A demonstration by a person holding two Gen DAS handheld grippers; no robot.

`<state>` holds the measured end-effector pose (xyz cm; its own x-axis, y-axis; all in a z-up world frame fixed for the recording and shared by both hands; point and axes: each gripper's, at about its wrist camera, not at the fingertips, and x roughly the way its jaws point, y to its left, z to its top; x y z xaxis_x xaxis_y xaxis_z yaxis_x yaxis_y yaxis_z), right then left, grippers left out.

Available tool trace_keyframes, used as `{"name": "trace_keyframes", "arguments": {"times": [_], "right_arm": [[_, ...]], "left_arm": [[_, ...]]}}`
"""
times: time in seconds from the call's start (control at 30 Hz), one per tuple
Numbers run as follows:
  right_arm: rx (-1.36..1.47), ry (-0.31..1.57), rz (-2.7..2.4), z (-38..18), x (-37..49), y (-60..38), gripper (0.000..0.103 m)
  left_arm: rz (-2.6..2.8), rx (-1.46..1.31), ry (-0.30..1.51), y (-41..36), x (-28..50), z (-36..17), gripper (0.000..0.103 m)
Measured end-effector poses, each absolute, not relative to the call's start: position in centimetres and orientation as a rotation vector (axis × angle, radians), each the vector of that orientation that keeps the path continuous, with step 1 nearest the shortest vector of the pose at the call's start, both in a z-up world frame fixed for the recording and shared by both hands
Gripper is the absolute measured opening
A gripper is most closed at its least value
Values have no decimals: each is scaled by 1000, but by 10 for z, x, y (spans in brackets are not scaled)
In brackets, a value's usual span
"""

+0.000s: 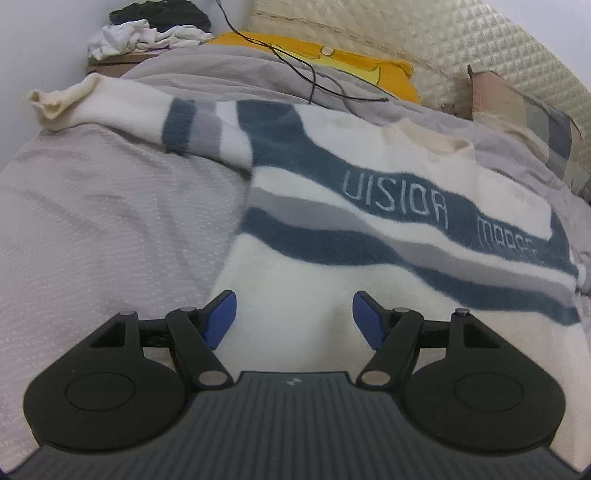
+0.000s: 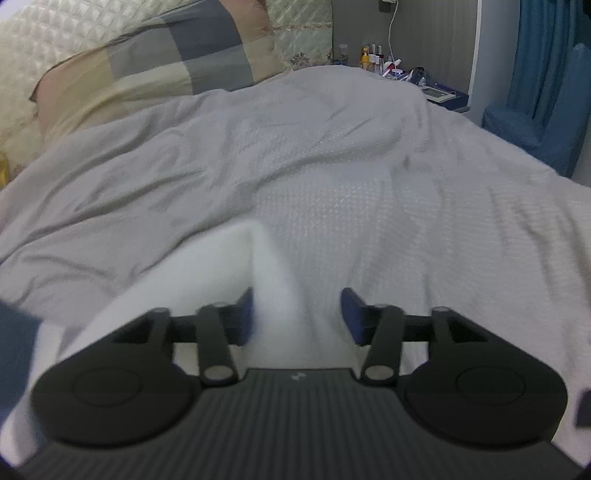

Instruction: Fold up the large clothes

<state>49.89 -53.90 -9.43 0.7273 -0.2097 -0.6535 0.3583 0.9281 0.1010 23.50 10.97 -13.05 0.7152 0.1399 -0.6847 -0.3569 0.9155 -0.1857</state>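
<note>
A cream sweater (image 1: 314, 266) with dark blue and grey stripes and pale lettering lies spread on the bed. One sleeve (image 1: 122, 107) stretches out to the far left. My left gripper (image 1: 293, 306) hovers open over the plain cream lower part, with nothing between its blue pads. In the right wrist view a cream part of the sweater (image 2: 221, 266) rises in a fold between the fingers of my right gripper (image 2: 297, 306). That fold lies against the left pad (image 2: 245, 314), with a clear gap to the right pad, so the jaws stand open.
A grey textured bedspread (image 2: 369, 192) covers the bed. A checked pillow (image 2: 177, 55), a yellow pillow (image 1: 332, 59) and a black cable (image 1: 314, 74) lie by the quilted headboard (image 1: 480, 40). Piled clothes (image 1: 147, 29) sit far left. A cluttered nightstand (image 2: 406, 70) and blue chair (image 2: 535, 125) stand beyond the bed.
</note>
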Motion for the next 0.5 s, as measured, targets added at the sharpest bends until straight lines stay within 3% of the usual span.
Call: {"name": "trace_keyframes", "arguments": {"times": [0.5], "right_arm": [[273,612,-93,-8,300,-419,54]], "left_arm": [[306,-471,713,143,161,-111,74]]}}
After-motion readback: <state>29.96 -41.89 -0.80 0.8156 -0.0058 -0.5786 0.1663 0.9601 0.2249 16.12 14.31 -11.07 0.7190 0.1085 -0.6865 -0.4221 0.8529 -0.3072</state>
